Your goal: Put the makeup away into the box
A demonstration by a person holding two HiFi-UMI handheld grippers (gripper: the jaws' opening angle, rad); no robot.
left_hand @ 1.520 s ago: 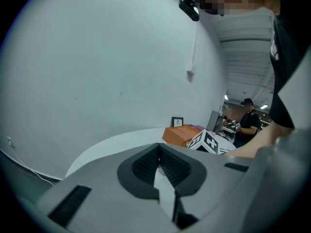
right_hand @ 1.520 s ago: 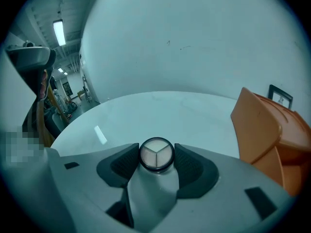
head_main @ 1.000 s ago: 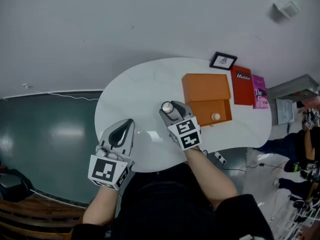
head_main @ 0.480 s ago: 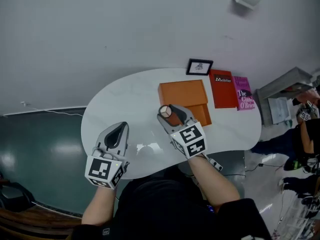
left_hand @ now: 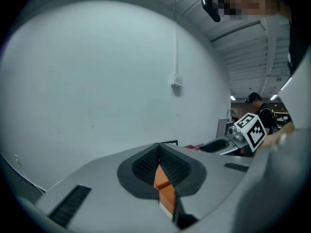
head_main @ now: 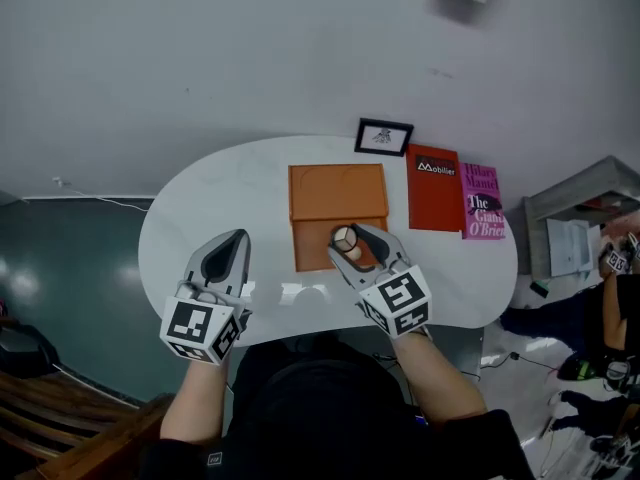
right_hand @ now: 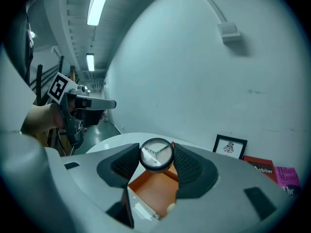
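Right gripper [head_main: 352, 244] has its fingers clamped on a small round makeup jar with a pale, shiny lid [head_main: 343, 236]. In the right gripper view the jar [right_hand: 156, 154] sits snug between the two dark ribbed pads, lid facing the camera. It's being held over the open orange box [head_main: 314, 246], towards the right-hand side of the tray, and that same view shows the box's orange inside [right_hand: 151, 192] below the jar, so it's clear of the floor of the box. There's a small pale round thing [right_hand: 170, 207] lying in the box near the front edge, too small to say what it is.

The box's lid [head_main: 337, 190] lies flat behind the tray, further from the person. All of this is on a white oval counter [head_main: 200, 218].

Left gripper [head_main: 238, 238] hangs over the near-left part of the counter, well apart from the box. Its fingers are closed together with nothing between them. In the left gripper view only a thin sliver shows where the tips meet [left_hand: 158, 152], with a bit of orange peeking through.

Along the back right of the counter there's a small black-framed picture [head_main: 383, 136], then a red book [head_main: 434, 188] just right of the lid, and a magenta book [head_main: 481, 201] right beside that.
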